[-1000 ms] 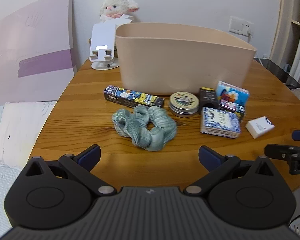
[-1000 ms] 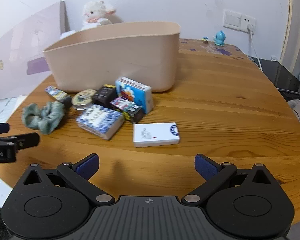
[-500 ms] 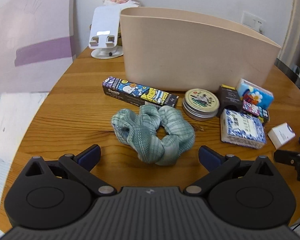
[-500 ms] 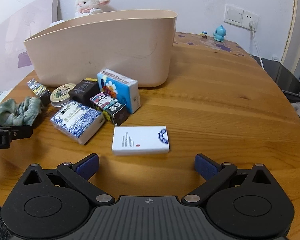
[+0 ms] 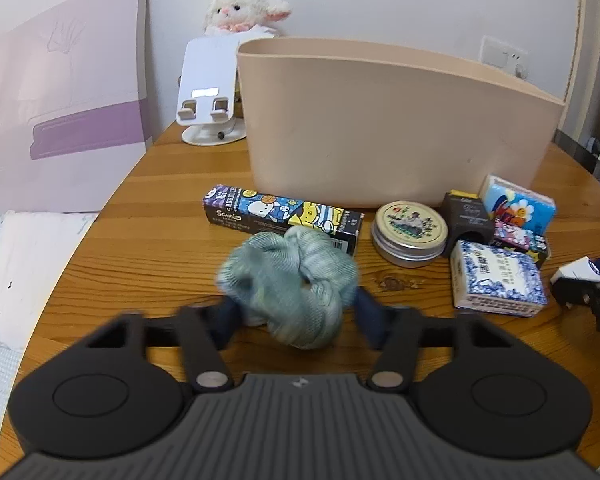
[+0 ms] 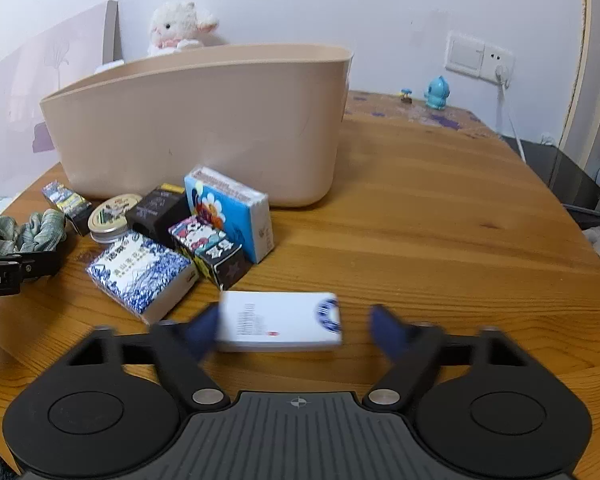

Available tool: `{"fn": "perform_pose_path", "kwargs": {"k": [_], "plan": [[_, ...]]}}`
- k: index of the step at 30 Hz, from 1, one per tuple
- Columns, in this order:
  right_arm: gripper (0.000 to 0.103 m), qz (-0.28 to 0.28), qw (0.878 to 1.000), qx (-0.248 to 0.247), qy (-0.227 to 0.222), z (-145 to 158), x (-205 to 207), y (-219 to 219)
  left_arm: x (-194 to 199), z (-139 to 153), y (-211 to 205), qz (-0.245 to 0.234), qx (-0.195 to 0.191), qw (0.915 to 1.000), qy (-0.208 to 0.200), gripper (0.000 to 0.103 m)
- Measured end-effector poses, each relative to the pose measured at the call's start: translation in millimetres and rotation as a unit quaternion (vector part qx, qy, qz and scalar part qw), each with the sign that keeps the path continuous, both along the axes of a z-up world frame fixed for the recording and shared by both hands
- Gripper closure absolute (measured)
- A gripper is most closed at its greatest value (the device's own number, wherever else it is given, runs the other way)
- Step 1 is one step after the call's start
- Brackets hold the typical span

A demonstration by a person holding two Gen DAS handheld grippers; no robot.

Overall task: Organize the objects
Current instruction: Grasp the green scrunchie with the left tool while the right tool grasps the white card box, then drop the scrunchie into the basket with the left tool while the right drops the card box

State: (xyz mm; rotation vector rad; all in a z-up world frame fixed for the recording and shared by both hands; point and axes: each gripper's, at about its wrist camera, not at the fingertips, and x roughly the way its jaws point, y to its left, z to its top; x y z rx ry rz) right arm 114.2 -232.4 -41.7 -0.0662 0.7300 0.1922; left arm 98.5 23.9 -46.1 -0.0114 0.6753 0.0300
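Observation:
A beige bin [image 5: 396, 120] stands on the round wooden table [image 5: 148, 248]; it also shows in the right wrist view [image 6: 204, 128]. In front of it lie a cartoon-printed long box [image 5: 280, 216], a round tin [image 5: 409, 233], a black box [image 5: 466, 216], a blue tissue pack [image 6: 230, 212] and a blue-and-white box [image 6: 144, 274]. My left gripper [image 5: 296, 312] is closing around a green scrunchie [image 5: 288, 276], its fingers touching both sides. My right gripper [image 6: 296, 330] is closing around a white box [image 6: 280, 320]; the left finger touches it, the right finger stands apart.
A white phone stand [image 5: 208, 92] and a plush lamb [image 5: 244, 10] stand behind the bin. A purple-and-white panel [image 5: 60, 112] leans at the left. A small blue figurine [image 6: 436, 92] sits at the table's far edge near a wall socket [image 6: 480, 58].
Both grippers have moved forward and down and narrowed their fingers: the left onto the scrunchie, the right around the white box.

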Motion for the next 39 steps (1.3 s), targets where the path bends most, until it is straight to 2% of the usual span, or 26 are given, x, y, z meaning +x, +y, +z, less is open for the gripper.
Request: {"fn": "perform_pose_path", "kwargs": {"k": [2,6,13,23,30,35,39], "plan": [[0.047,-0.001,1.000,-0.001,0.002,1.0,0.2,-0.6,-2.0,0.7,-2.3,-0.004,-0.004,1.0000,-0.002,0.075],[0.047,-0.003,1.000,0.002,0.005,2.2,-4.1,-3.7,-7.6,2.6,-7.2,-0.015,-0.005,0.9999,0.002,0.090],[0.047,-0.009,1.000,0.024,-0.012,24.0,-7.9,-19.5,-19.0,20.5,-5.6,-0.017,-0.003,0.9997,-0.016,0.091],[0.047,0.011,0.995,0.040,-0.088,85.6,2.9,-28.8,-18.5,75.1,-10.2,-0.013,0.000,0.9965,-0.083,0.091],[0.047,0.020,0.989,0.027,-0.142,122.8,25.3,-20.8,6.8,109.3,-16.6,-0.012,0.015,0.9924,-0.122,0.091],[0.047,0.019,0.988,0.041,-0.150,138.9,55.7,-18.0,36.0,120.3,-24.4,-0.021,0.034,0.9904,-0.133,0.091],[0.047,0.026,0.988,0.043,-0.144,140.0,77.6,-7.9,63.0,120.4,-29.0,-0.022,0.044,0.9895,-0.136,0.091]]}}
